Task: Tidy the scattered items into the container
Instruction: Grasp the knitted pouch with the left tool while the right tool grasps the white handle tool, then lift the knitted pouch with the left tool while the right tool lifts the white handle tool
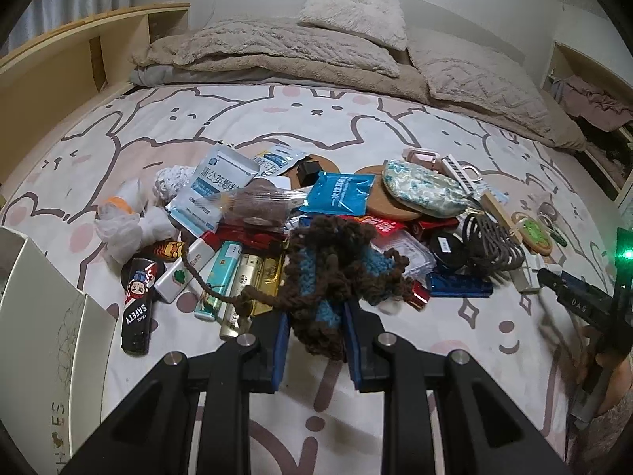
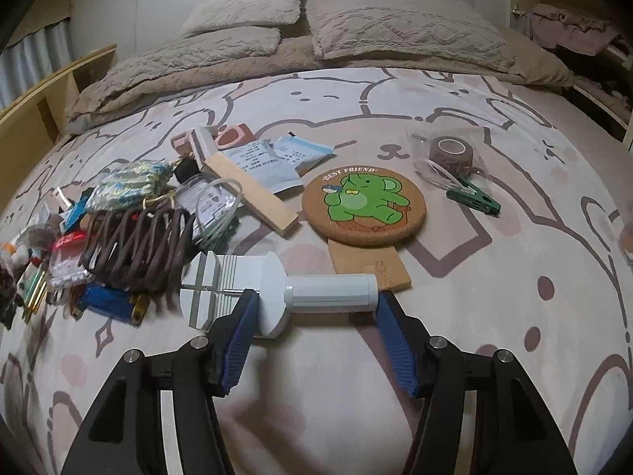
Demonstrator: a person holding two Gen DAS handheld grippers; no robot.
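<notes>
My left gripper (image 1: 314,324) is shut on a brown and blue knitted pouch (image 1: 332,273), held above a pile of scattered items on the bed: lighters (image 1: 219,277), a blue sachet (image 1: 340,194), a medicine packet (image 1: 215,186). The white container box (image 1: 51,308) stands at the left edge. My right gripper (image 2: 314,308) is open, its fingers either side of a white plastic tool (image 2: 277,293) lying on the sheet. The right gripper also shows at the right edge of the left wrist view (image 1: 573,301).
A cork elephant coaster (image 2: 364,204), wooden blocks (image 2: 249,194), a brown coiled clip (image 2: 134,245), a green clothes peg (image 2: 472,198) and a tape roll (image 2: 451,152) lie near the right gripper. Pillows and blanket (image 1: 316,47) lie at the bed's head. Wooden shelves (image 1: 59,75) flank the bed.
</notes>
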